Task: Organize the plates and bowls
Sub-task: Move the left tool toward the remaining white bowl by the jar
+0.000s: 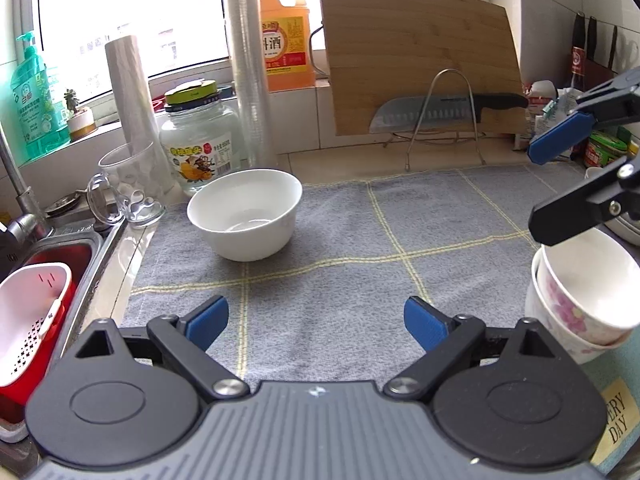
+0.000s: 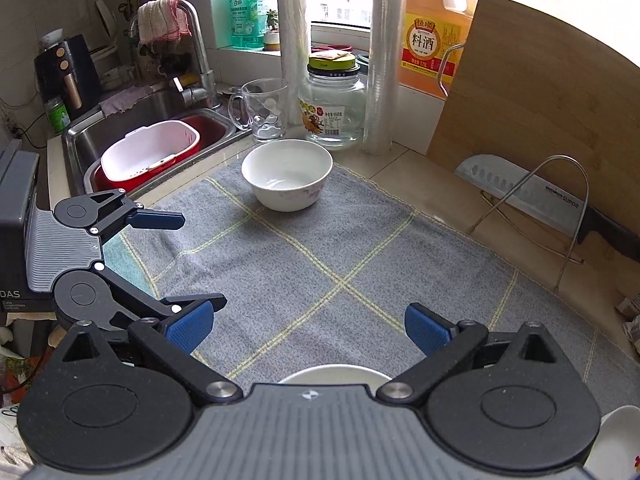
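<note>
A plain white bowl (image 1: 245,214) (image 2: 287,174) stands upright at the far left of a grey checked cloth (image 1: 360,280) (image 2: 340,264). Two nested floral bowls (image 1: 580,300) sit at the cloth's right edge. My left gripper (image 1: 316,326) (image 2: 196,260) hovers open over the near part of the cloth, well short of the white bowl, with nothing between its blue pads. My right gripper (image 2: 308,328) (image 1: 540,188) is open too and empty, just above the nested bowls. A white bowl rim (image 2: 334,372) shows beneath it.
A sink (image 2: 132,128) with a red and white strainer basket (image 1: 28,320) lies left of the cloth. Behind the bowl stand a glass mug (image 1: 128,184), a jar (image 1: 198,140) and two film rolls. A cutting board (image 1: 420,60) and a knife (image 1: 440,110) lean on a wire rack at the back.
</note>
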Motion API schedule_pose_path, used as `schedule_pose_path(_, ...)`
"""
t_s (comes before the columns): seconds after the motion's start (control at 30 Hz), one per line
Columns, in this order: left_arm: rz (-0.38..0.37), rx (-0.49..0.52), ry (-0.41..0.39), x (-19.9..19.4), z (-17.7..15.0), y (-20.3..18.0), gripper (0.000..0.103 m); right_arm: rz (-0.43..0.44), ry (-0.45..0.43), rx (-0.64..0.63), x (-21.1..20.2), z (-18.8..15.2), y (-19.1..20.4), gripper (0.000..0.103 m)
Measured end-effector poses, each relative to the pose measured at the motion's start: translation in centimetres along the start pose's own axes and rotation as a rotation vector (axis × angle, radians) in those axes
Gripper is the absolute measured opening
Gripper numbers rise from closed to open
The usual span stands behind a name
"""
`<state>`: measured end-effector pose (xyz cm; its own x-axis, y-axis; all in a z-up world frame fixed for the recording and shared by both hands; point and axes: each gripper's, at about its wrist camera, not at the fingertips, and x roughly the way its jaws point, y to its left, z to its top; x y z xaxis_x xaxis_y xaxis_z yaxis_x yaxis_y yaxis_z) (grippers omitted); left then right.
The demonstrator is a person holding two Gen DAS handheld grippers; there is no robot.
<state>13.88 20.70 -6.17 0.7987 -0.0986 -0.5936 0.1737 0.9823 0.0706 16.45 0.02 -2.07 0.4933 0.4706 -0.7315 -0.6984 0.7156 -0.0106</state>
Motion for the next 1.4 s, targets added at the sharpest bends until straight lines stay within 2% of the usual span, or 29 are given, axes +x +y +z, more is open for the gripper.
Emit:
schedule_pose_path(0.23, 0.060, -0.023, -0.012, -0.3, 0.7, 1.6, 0.094, 0.020, -0.036, 0.007, 1.4, 2.2, 1.3, 0.103)
schedule_pose_path(0.4, 0.129, -0.009, -0.041, -1.5, 0.9, 1.6, 0.094, 0.021, -0.071, -0.007, 1.8, 2.4, 2.0, 0.103)
schedule_pose_path(0.6, 0.114, -0.032, -0.007, -2.5, 1.8, 1.5, 0.094, -0.013, -0.122, -0.005, 1.5, 1.4, 3.0, 0.103)
schedule_pose_path(0.73, 0.147, -0.011, 0.014, -2.1, 2.8, 1.8, 0.094, -0.014, -0.152, 0.018, 1.5, 0.9, 3.6, 0.103)
schedule_pose_path(0.9, 0.123, 0.018, 0.019, -0.9, 4.8, 3.6, 0.095, -0.116, -0.192, 0.033, 2.1, 0.9, 4.6, 0.103)
schedule_pose_path(1.03, 0.070, 0.024, 0.031, 0.9, 6.5, 5.7, 0.095, -0.141, -0.197, 0.075, 3.2, 1.5, 4.6, 0.103)
schedule_pose_path(1.2, 0.029, 0.118, 0.045, 4.3, 8.9, 7.2, 0.095, -0.173, -0.187, 0.160, 6.0, 2.7, 4.6, 0.103)
schedule_pose_path(1.27, 0.006, 0.133, 0.049, 5.7, 9.6, 7.8, 0.095, -0.210, -0.174, 0.169, 7.1, 3.0, 4.4, 0.103)
schedule_pose_path(1.4, -0.046, 0.161, 0.083, 9.2, 10.7, 8.6, 0.095, -0.219, -0.131, 0.186, 9.4, 3.5, 4.3, 0.103)
